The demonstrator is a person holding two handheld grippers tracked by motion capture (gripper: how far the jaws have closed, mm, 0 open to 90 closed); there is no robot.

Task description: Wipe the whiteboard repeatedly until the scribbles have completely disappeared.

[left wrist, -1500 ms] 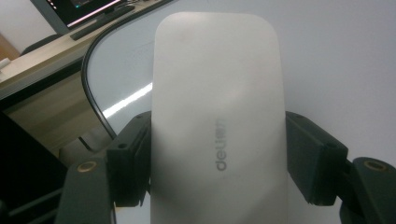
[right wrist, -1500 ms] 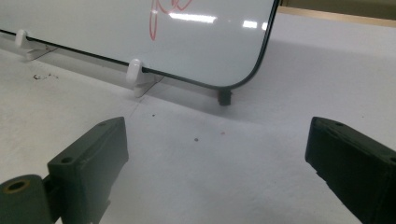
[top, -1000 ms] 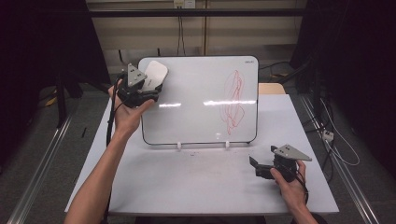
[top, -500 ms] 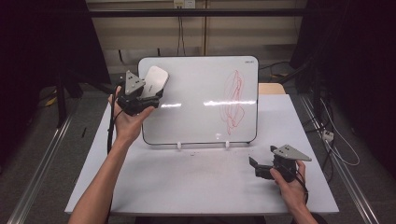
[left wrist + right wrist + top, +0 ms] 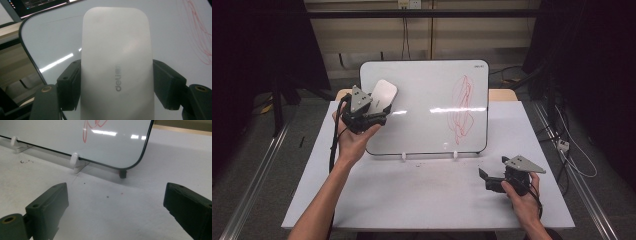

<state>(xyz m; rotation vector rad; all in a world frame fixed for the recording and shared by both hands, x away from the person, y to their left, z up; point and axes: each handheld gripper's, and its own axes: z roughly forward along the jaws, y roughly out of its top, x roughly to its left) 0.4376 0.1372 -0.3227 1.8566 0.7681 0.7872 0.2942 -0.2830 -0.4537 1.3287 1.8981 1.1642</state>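
A whiteboard [image 5: 427, 85] stands tilted on two white clips on the table, with red scribbles [image 5: 462, 107] on its right half. My left gripper [image 5: 374, 114] is shut on a white eraser [image 5: 382, 95] and holds it against the board's upper left part. In the left gripper view the eraser [image 5: 116, 62] sits between both jaws, with the scribbles [image 5: 197, 27] far to the right. My right gripper [image 5: 484, 176] rests open low on the table, right of centre, in front of the board's lower right corner [image 5: 140, 157]. Nothing lies between its jaws.
The white table [image 5: 412, 195] stretches in front of the board. A wooden surface [image 5: 502, 94] shows behind the board. Cables [image 5: 572, 145] trail on the floor to the right, and metal rails [image 5: 252, 190] run along the left.
My left gripper has slid the eraser a little to the right and down along the board's upper left area. The right gripper has stayed in place.
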